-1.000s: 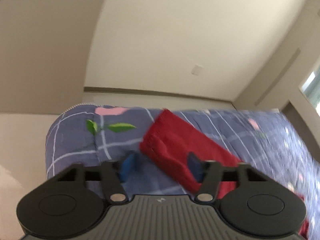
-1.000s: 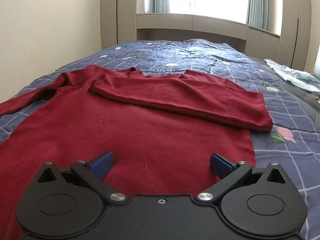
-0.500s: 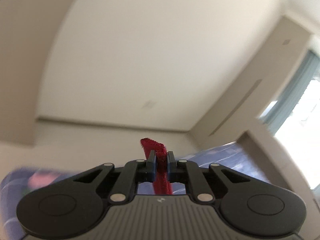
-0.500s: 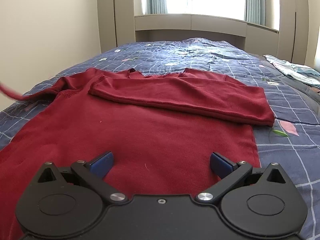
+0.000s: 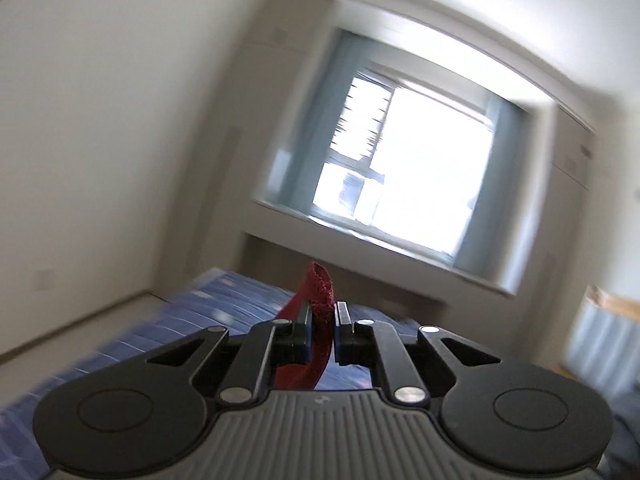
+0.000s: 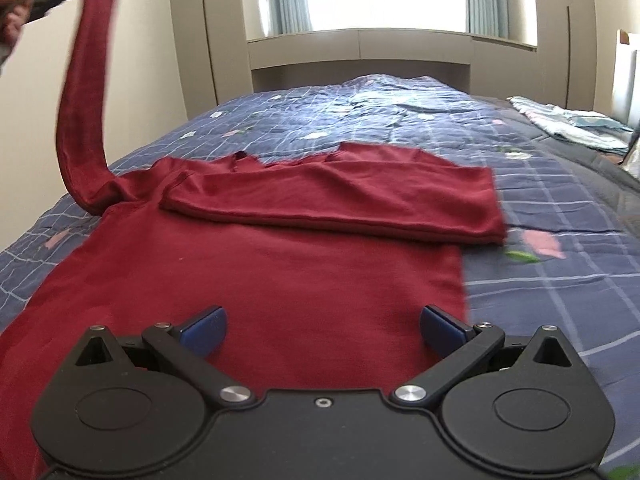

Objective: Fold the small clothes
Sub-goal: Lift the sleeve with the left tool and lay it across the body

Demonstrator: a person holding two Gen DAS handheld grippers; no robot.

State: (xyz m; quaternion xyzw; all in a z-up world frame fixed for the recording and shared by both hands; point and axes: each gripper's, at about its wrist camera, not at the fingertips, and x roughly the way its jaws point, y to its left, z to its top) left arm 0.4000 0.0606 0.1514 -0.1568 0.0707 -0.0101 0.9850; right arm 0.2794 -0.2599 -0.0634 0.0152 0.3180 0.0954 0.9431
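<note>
Left claw (image 5: 322,326) is clamped on your soft, limp dark-red knit sweater's (image 6: 280,280) cuff (image 5: 320,286); right claw (image 6: 322,330), jaws apart, holds nothing: grip hems.

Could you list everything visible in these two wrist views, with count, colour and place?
sweater: one, dark red, flat on the bed, one sleeve folded across its chest
lifted sleeve: one, dark red, raised off the bed at the left, its cuff clamped
bedspread: one, blue with a pale grid and flower prints, covering the bed
light cloth: one pile, pale blue and white, far right edge of the bed
window: one, bright, grey-blue curtains, beyond the bed's head
left gripper: one, black, shut on the cuff
right gripper: one, black with blue pads, open over the sweater's hem
</note>
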